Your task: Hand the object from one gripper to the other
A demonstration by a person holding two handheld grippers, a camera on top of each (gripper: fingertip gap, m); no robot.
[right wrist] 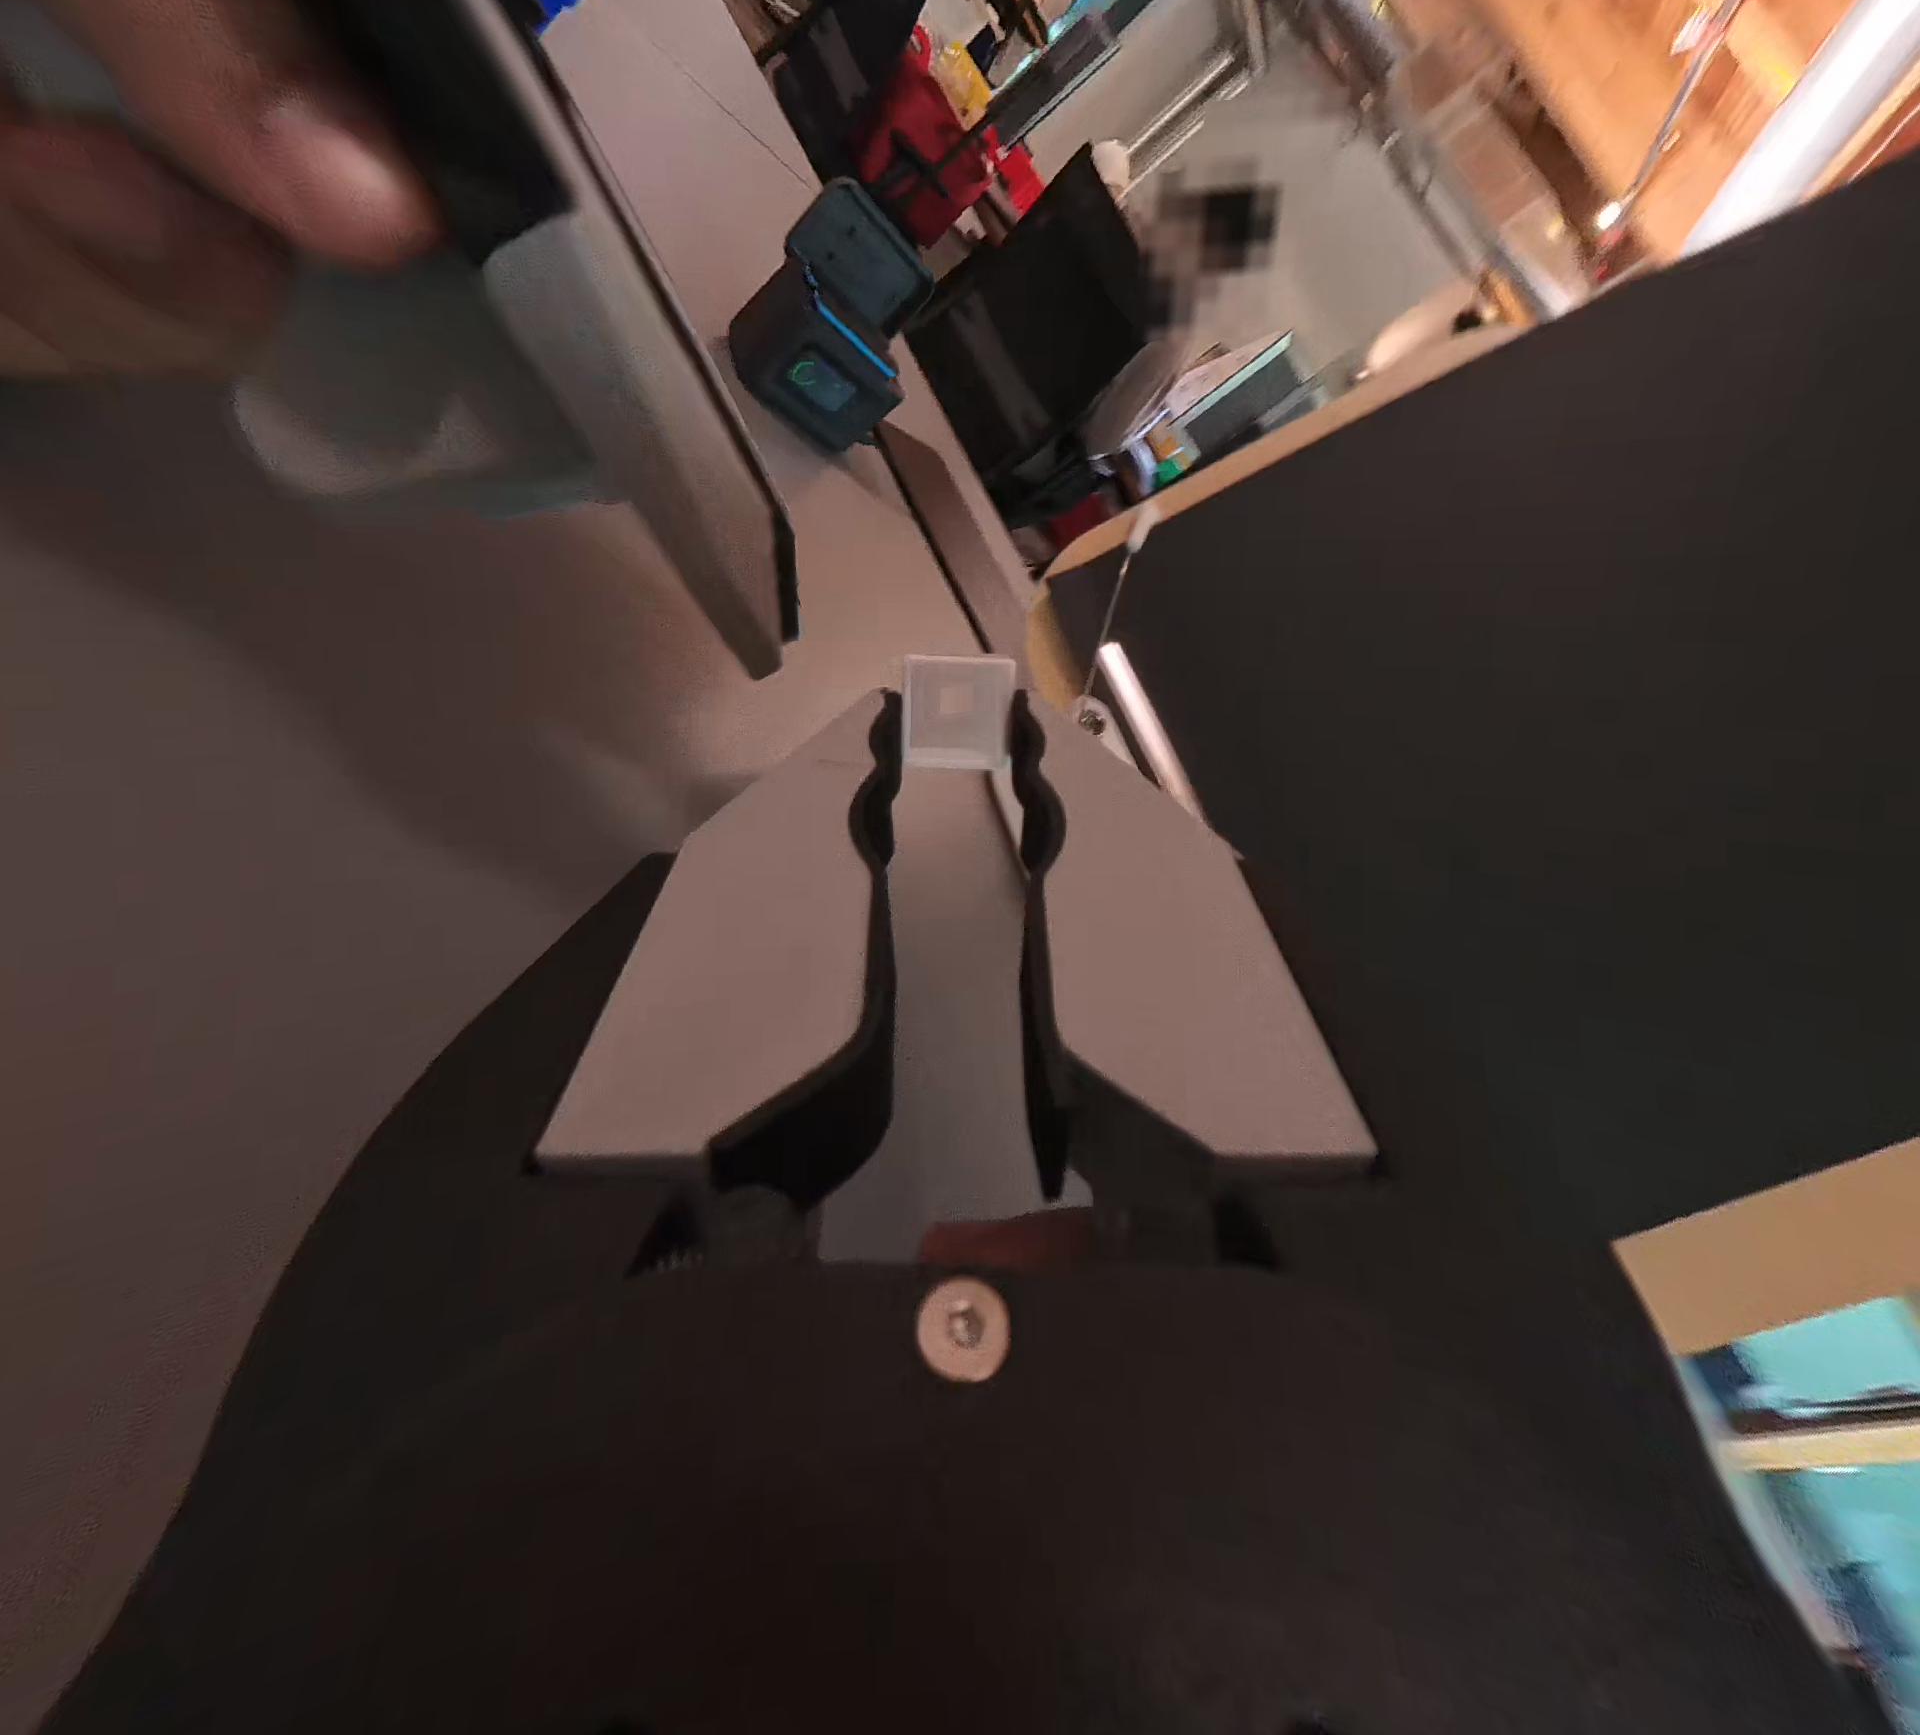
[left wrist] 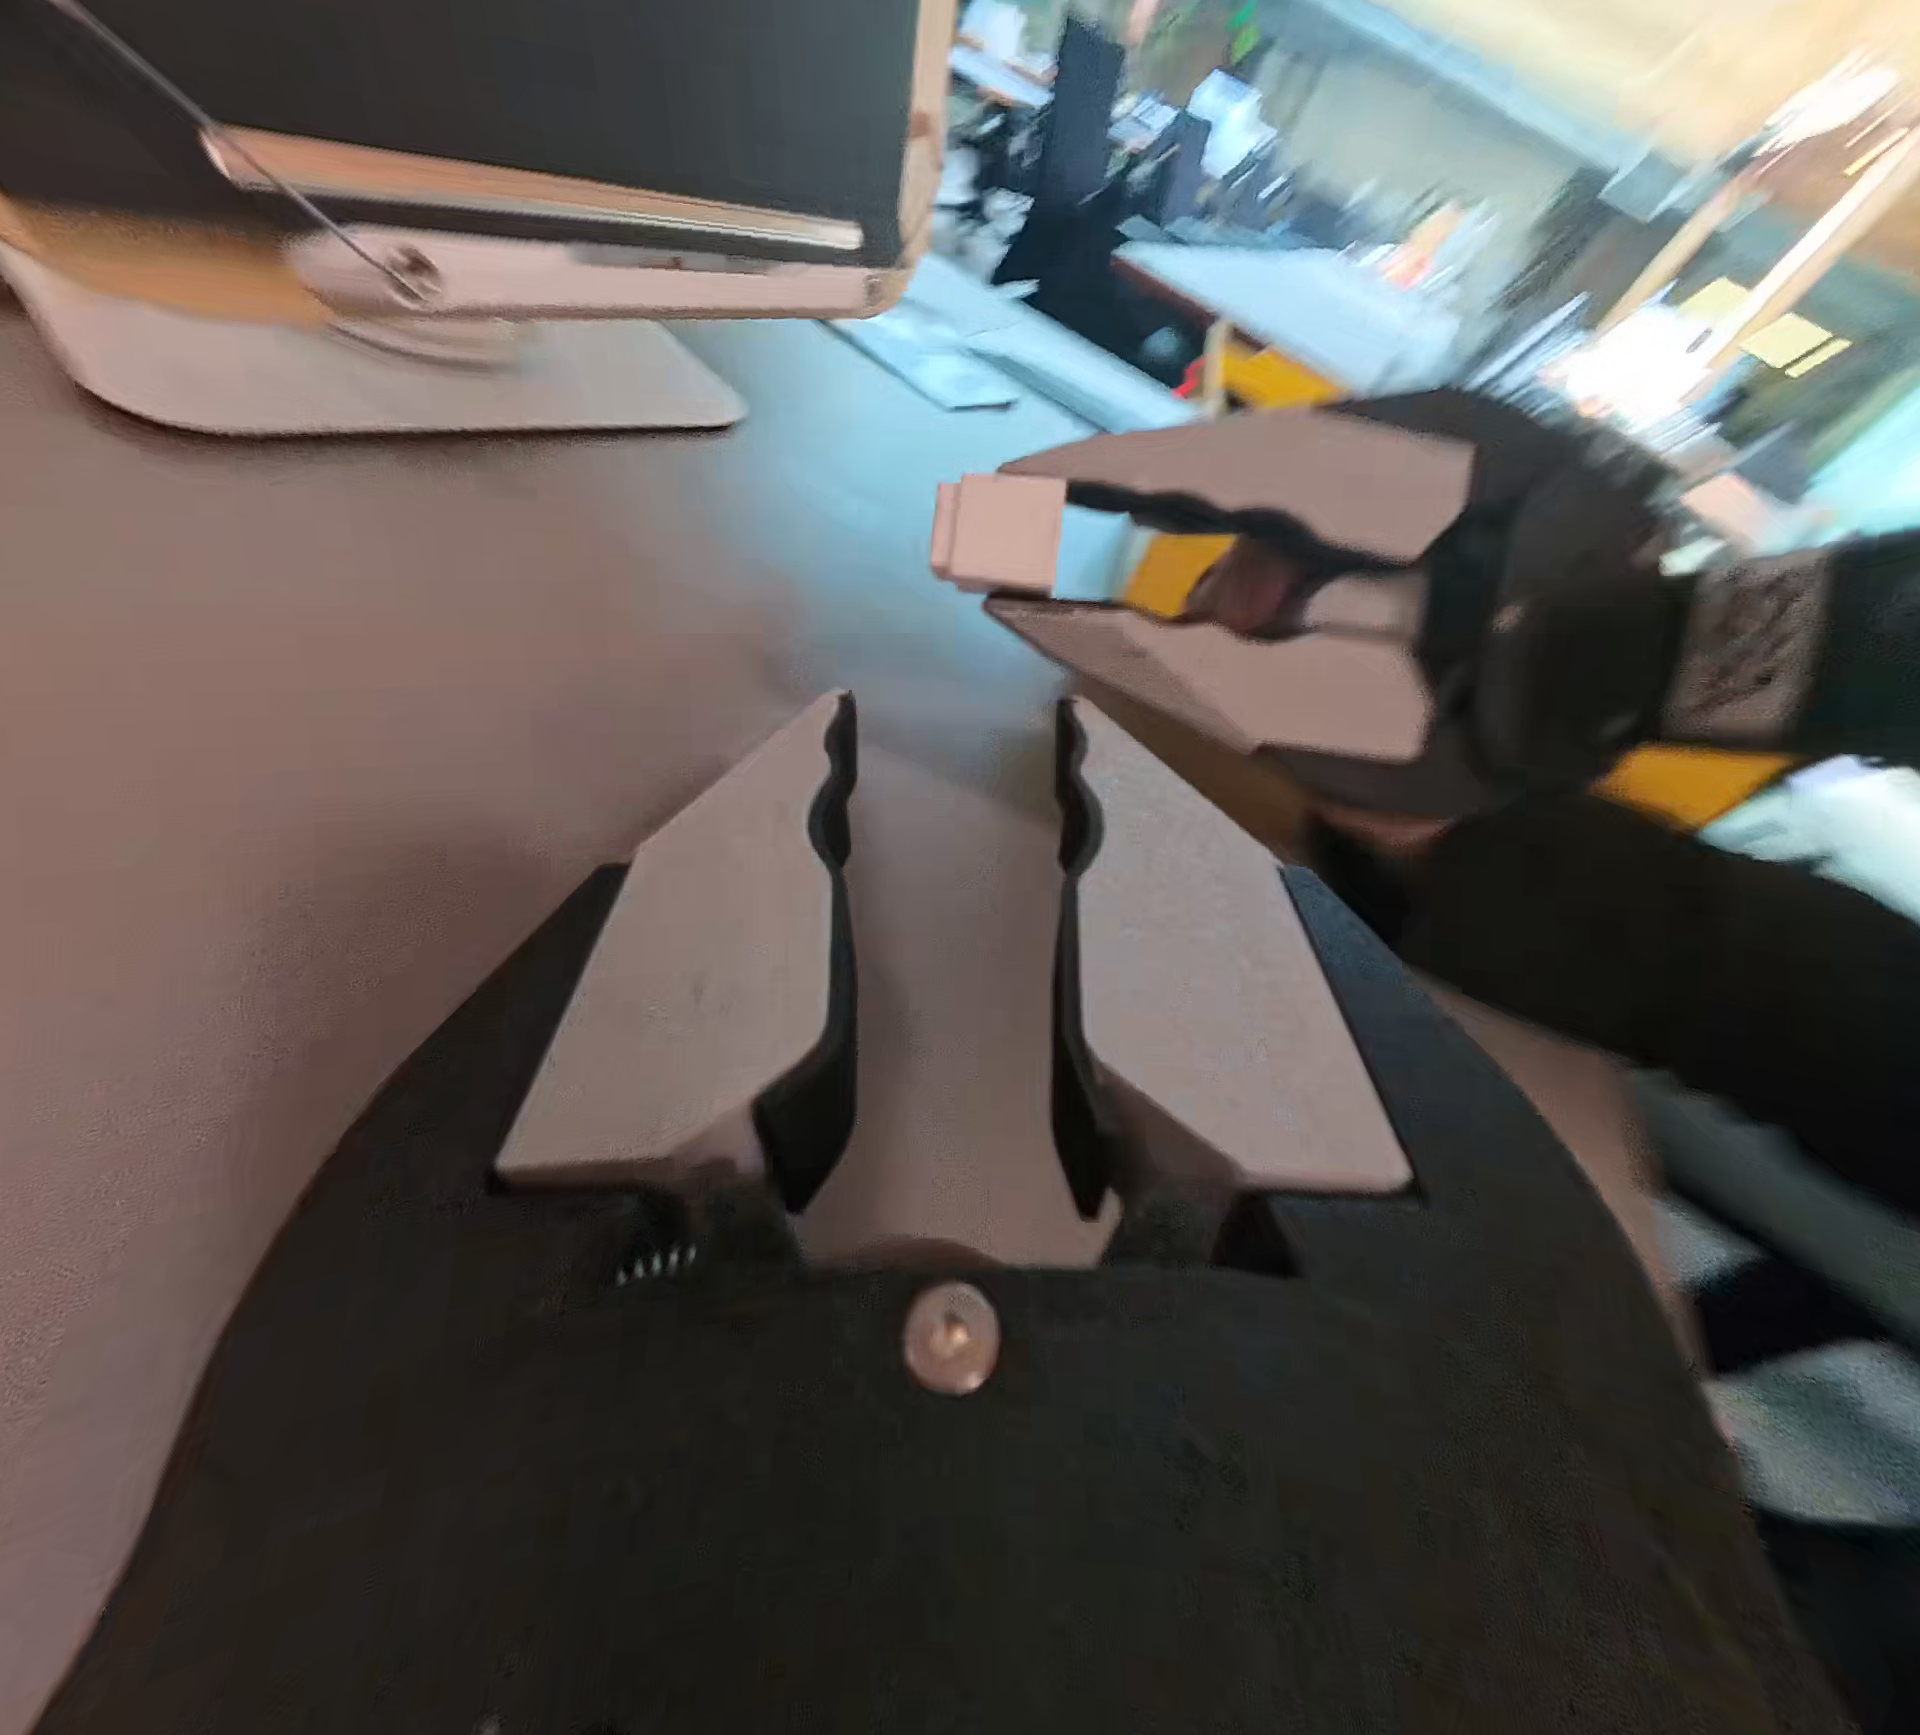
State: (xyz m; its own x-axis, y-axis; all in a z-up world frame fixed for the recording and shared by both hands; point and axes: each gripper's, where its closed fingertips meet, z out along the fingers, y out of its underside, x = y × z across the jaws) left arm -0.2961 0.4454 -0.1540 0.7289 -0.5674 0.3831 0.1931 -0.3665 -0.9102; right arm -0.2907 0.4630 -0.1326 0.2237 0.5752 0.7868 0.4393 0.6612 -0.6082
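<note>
Pinched at the very tips of the right gripper (right wrist: 958,717): a small pale block (right wrist: 958,713), square-faced, jutting a little past the grey fingers (right wrist: 774,958) and raised clear of the grey desk (right wrist: 312,750). Seen side-on from the left wrist view, the same right gripper (left wrist: 992,542) reaching in from the right of the block (left wrist: 1003,534), one finger above and one below it, gripped from behind by a hand in a dark glove (left wrist: 1558,605). Lower and nearer than the block, the left gripper (left wrist: 956,719), fingers parted to a moderate gap with nothing between them, tips apart from the block and not touching it. Behind and to the left of the block, a dark monitor (left wrist: 468,2) on a flat silver stand (left wrist: 416,376), resting on the desk (left wrist: 312,698). From the right wrist view, a blurred bare hand (right wrist: 156,158) up and to the left of the block, wrapped around the body of the left gripper (right wrist: 644,480), whose fingertips fall outside what can be made out there. Beyond the block, farther along the desk, a small dark box with blue trim (right wrist: 831,335). To the right of the block, a dark panel with a pale wooden edge (right wrist: 1507,646). Background heavily blurred.
</note>
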